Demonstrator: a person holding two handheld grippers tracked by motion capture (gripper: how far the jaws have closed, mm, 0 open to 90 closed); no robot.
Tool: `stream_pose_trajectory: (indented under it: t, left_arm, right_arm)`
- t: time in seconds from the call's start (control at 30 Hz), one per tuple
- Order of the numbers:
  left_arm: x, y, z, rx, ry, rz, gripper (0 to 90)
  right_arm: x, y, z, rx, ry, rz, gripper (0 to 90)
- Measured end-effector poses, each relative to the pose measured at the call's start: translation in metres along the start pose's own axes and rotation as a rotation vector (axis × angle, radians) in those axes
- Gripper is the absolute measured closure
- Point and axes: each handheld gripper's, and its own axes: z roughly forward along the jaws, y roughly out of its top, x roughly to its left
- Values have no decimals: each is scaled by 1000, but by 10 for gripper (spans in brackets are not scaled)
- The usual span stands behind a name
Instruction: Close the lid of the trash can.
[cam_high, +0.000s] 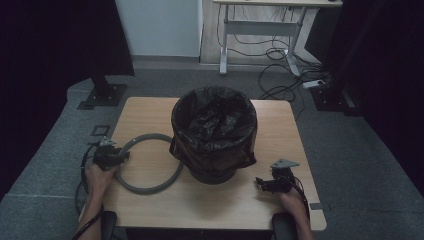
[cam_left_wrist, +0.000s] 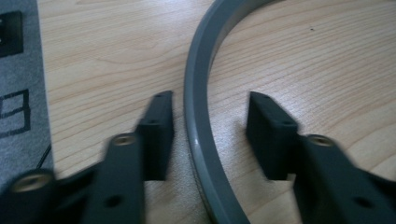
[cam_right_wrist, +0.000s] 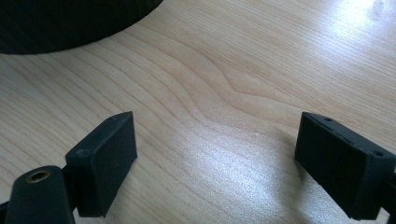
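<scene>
Wooden desk (cam_high: 150, 112): our left gripper's (cam_left_wrist: 210, 135) jaws straddle the grey ring (cam_left_wrist: 196, 93) near the left edge, unclamped; bin (cam_high: 214, 135) already lined, right gripper (cam_right_wrist: 215, 158) gapes empty.

Grey ring (cam_high: 150, 162), black-lined bin (cam_high: 214, 132), pale wood-grain table (cam_high: 280, 125), black fingers (cam_left_wrist: 156, 133).

Setting: a dim lab or office; grey carpet floor (cam_high: 350, 165), cabled desk (cam_high: 260, 30), dark partition panels (cam_high: 60, 40).
</scene>
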Motion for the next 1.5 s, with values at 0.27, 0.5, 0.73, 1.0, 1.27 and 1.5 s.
stream_pose_trajectory:
  t: [0.27,0.5,0.73,1.0,1.27,1.5]
  left_arm:
    - [-1,6,-1,43,3,-34,774]
    - [2,9,-2,65,-15,-83,783]
    - [7,9,-8,69,-53,-140,785]
    - [11,21,-20,64,-77,-158,786]
    - [21,30,-33,69,-94,-187,788]
    - [29,39,-44,82,-110,-208,788]
  right_arm:
    - [0,0,0,0,0,-1,118]
    - [0,0,0,-1,0,-1,118]
    - [0,0,0,0,0,-1,118]
    - [0,0,0,0,0,-1,118]
    - [0,0,0,-1,0,-1,118]
    - [0,0,0,0,0,-1,118]
